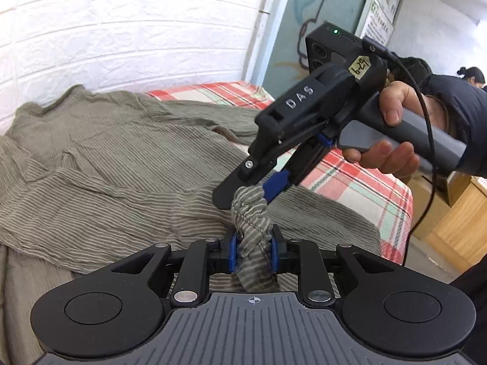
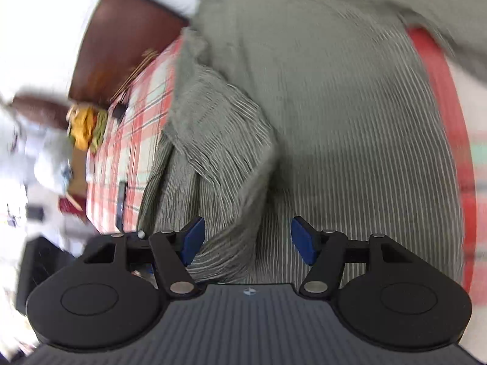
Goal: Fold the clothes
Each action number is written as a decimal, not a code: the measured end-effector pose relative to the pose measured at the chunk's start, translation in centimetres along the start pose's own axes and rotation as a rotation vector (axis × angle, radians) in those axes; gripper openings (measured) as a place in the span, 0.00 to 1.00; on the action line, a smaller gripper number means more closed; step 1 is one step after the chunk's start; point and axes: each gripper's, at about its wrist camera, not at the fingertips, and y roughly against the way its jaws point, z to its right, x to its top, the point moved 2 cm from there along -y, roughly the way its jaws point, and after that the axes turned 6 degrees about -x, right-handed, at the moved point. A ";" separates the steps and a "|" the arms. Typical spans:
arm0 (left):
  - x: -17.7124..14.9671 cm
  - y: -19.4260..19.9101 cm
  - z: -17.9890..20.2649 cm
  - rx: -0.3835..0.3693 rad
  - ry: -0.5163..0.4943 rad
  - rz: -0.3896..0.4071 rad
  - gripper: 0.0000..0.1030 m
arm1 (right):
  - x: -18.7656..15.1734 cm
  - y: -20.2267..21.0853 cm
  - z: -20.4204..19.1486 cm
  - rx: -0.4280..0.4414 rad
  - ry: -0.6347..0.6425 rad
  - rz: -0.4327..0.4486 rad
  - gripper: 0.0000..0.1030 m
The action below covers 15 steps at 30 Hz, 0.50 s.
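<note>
Apparently early grasp step, hem handover. Left gripper clamped tight on bunched edge of striped shirt. Just beyond, right gripper, jaws apart around same bunch, fabric between blue pads, not yet pinched. Shirt sprawled, creased, over plaid sheet. Next likely: right closes, both slide apart, tension hem.

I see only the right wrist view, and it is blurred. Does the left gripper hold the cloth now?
Observer: Yes. The left gripper is shut on a bunched part of the striped garment.
Operator: Where is my gripper relative to that bunch?
Observer: The right gripper is open, with its fingers on either side of the same bunch, just beyond the left one.
Operator: Is anybody else near?
Observer: Another person shows in the background, far right.
</note>
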 end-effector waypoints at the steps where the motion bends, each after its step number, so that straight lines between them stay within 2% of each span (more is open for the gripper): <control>1: -0.1 -0.1 0.2 0.000 0.003 -0.001 0.39 | -0.2 -0.2 0.2 0.016 -0.017 -0.009 0.55; 2: -0.3 0.2 0.5 0.006 0.011 0.000 0.40 | -0.4 -0.4 0.2 0.029 -0.012 -0.014 0.45; 3: -0.5 0.7 0.8 0.012 0.020 0.003 0.47 | -0.6 -0.5 0.0 0.020 0.004 -0.011 0.14; 4: -0.8 1.5 1.0 0.019 0.033 0.010 0.58 | -0.8 -0.6 -0.2 0.008 0.021 -0.005 0.04; 6: -1.5 3.5 1.1 0.050 0.061 0.033 0.69 | -1.1 -0.2 -0.5 -0.022 0.072 0.017 0.03; 9: -3.6 8.0 0.4 0.183 0.091 0.064 0.72 | -1.4 0.6 -0.4 0.017 0.084 0.040 0.03; 12: -6.5 12.3 -1.0 0.398 0.147 0.072 0.74 | -1.4 1.4 -0.2 0.062 0.094 0.072 0.03; 15: -9.8 15.6 -2.8 0.608 0.249 0.056 0.74 | -1.0 1.2 -0.4 0.080 0.094 0.085 0.03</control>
